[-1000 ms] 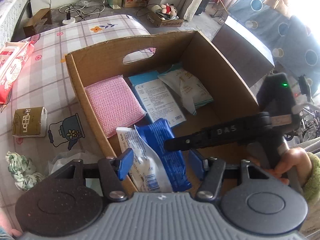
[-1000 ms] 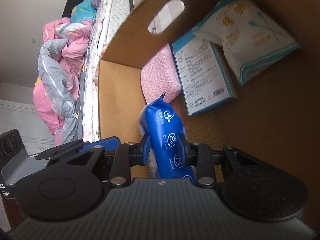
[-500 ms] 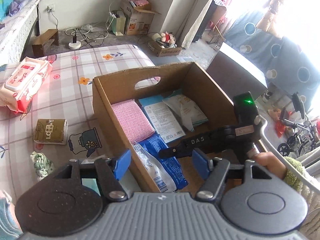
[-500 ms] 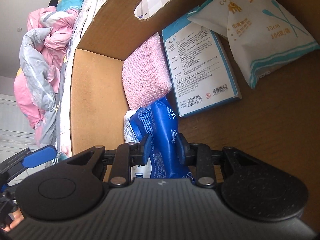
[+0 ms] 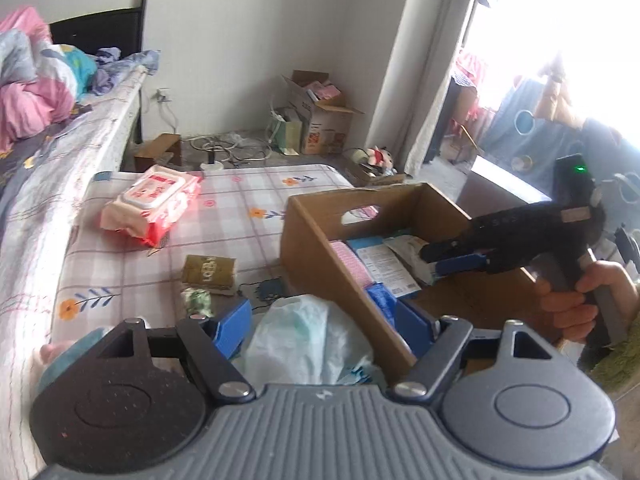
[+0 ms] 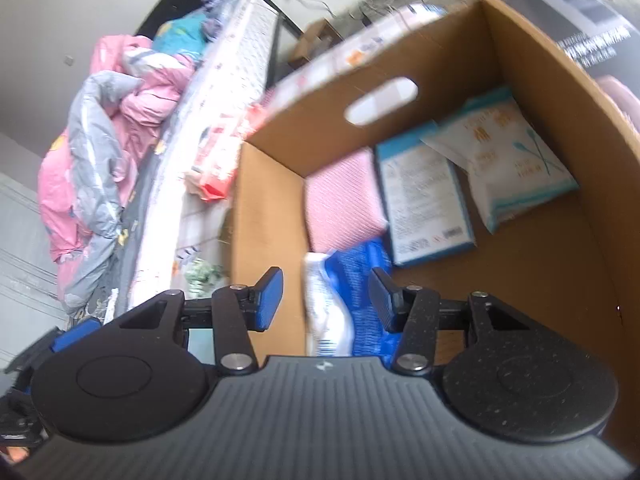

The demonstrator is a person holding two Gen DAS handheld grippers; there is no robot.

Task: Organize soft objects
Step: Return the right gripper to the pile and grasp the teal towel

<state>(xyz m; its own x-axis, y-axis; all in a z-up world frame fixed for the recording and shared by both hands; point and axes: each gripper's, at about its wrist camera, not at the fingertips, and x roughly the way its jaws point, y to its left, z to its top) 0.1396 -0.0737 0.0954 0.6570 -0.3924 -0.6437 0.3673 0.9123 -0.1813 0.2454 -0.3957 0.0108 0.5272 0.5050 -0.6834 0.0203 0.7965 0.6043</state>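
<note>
Since a second ago both claws have pulled back from the cardboard box (image 5: 320, 248): the right claw (image 6: 326, 300), then clamped on the blue packet (image 6: 360, 280), now stands clear of it with its jaws opening, and the left claw (image 5: 324, 330) has swung away from over the box toward the bed side.

That box, sitting on the checked mattress (image 5: 224, 216), is the landmark for everything else. Inside it, from its handle-hole wall toward its near end, lie a pink cloth (image 6: 344, 204), a blue-edged flat pack (image 6: 424, 200) and a white swab bag (image 6: 508, 160); the blue packet leans with a white packet (image 6: 324, 304) against the box's left wall at the near corner, nothing pressing on it.

Outside the box's left wall, just beside it, lies a pale plastic bag (image 5: 308, 340), directly ahead of the left claw and between its spread, opening jaws, though the pads are not touching it. Farther from the box on that same side lie the red wipes pack (image 5: 152, 204), the brown tissue pack (image 5: 208, 274) and a small green scrunchie (image 5: 196, 300).

All remaining loose items lie on the box's left, so the left claw is the nearer one. The brown pack's long side runs roughly parallel to the box's left wall, as far as I can judge.
</note>
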